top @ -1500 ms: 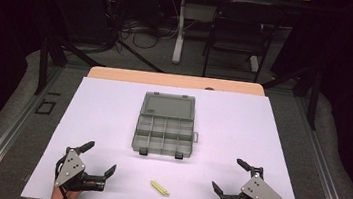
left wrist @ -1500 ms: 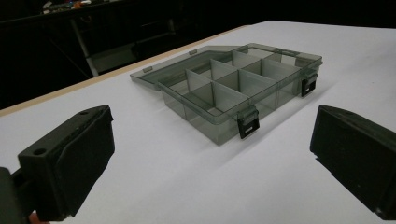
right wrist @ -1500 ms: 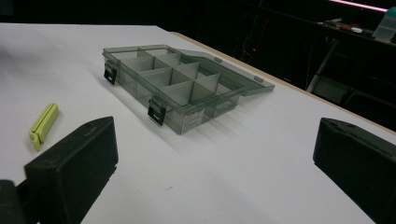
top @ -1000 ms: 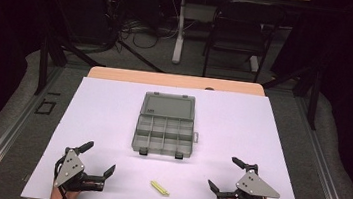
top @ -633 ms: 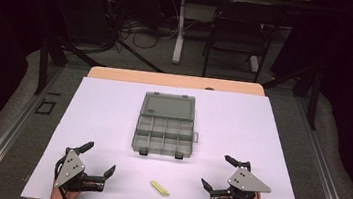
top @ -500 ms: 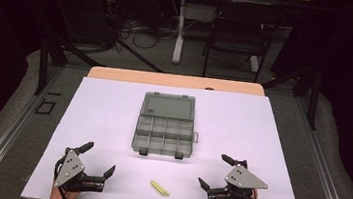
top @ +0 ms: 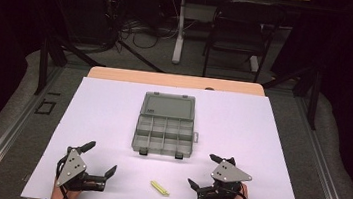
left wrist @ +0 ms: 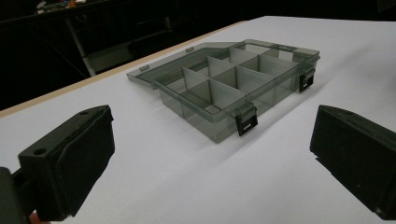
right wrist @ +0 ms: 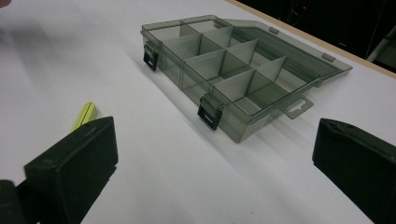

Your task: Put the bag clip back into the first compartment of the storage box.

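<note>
A smoky clear compartment box (top: 165,125) lies open mid-table, lid flat behind it, its several cells empty; it also appears as the box (left wrist: 231,84) and the box (right wrist: 231,65) in the two gripper views. A small yellow-green stick (top: 159,188) lies near the front edge, between the hands; the stick (right wrist: 84,115) peeks past one jaw in the right gripper view. My left gripper (top: 100,158) rests open at front left. My right gripper (top: 205,171) is open at front right, just right of the stick. Both hold nothing.
A white sheet (top: 268,155) covers the table, with a wooden strip (top: 176,81) at its far edge. Beyond stand a dark chair (top: 237,31) and floor cables (top: 137,27). Dark floor lies on both sides.
My right gripper has slid left along the front edge toward the yellow-green stick. The left gripper, the box and the stick stay where they were.
</note>
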Demonstrator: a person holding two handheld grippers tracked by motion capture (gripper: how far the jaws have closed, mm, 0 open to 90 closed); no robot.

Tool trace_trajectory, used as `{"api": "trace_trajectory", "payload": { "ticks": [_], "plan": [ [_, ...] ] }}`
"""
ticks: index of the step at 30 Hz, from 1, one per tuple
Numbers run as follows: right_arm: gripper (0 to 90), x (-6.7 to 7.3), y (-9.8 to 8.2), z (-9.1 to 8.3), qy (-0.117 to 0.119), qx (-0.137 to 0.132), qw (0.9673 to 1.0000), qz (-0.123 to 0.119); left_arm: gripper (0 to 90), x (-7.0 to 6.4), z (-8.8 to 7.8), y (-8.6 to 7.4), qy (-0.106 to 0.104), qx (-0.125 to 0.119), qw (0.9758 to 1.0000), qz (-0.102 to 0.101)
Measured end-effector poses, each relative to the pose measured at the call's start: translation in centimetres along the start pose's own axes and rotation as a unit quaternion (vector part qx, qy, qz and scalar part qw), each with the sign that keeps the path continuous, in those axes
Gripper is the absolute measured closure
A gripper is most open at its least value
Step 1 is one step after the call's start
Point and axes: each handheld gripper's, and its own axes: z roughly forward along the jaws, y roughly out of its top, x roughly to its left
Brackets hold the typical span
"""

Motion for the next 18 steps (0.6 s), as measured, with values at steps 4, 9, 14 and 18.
{"api": "trace_trajectory", "payload": {
  "ticks": [4, 9, 14, 18],
  "plan": [
    [0.0, 0.1, 0.5, 0.7, 0.01, 0.005, 0.9999, 0.002, 0.1, 0.0, -0.1, 0.0, 0.003, 0.002, 1.0, 0.004],
    [0.0, 0.4, 1.0, 1.2, 0.018, 0.012, 0.9998, 0.004, 0.1, 0.0, -0.1, 0.0, 0.005, 0.003, 1.0, 0.005],
    [0.0, 0.9, 1.5, 1.8, 0.024, 0.025, 0.9993, 0.01, 0.1, 0.1, -0.1, 0.0, 0.004, 0.001, 1.0, 0.002],
    [0.0, 1.2, 1.8, 2.3, 0.033, 0.034, 0.9988, 0.011, 0.1, 0.1, -0.1, 0.0, 0.005, 0.001, 1.0, 0.001]
  ]
}}
